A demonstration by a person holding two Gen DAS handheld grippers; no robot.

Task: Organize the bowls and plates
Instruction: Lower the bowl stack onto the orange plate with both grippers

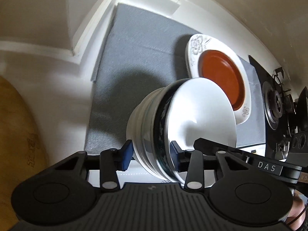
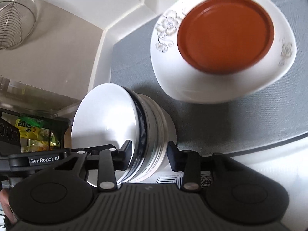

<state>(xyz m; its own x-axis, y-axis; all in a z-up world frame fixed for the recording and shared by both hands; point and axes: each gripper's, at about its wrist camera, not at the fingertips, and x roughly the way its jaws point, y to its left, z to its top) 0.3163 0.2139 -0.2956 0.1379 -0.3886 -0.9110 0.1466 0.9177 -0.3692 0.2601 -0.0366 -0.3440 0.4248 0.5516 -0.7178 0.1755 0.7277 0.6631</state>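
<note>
On the far left of the left wrist view sits a round yellow wooden board (image 1: 17,127), next to the white counter (image 1: 63,100). A grey cloth mat (image 1: 130,57) lies on the counter. Near the middle, the left gripper (image 1: 151,155) has its blue pads on both sides of a stack of white bowls with dark blue bands (image 1: 173,127). The stack is tipped on its side over the mat, and the jaws grip its wall, one pad outside and one inside. Farther right, a white plate with grey flower prints (image 1: 194,46) rests on the mat, and a round orange-brown plate (image 1: 221,77) lies on top of it. At the far right is a black gas stove (image 1: 275,104). In the right wrist view, a metal wire basket (image 2: 15,19) hangs at the far left. The right gripper (image 2: 150,153) grips the other side of the same bowl stack the same way.
</note>
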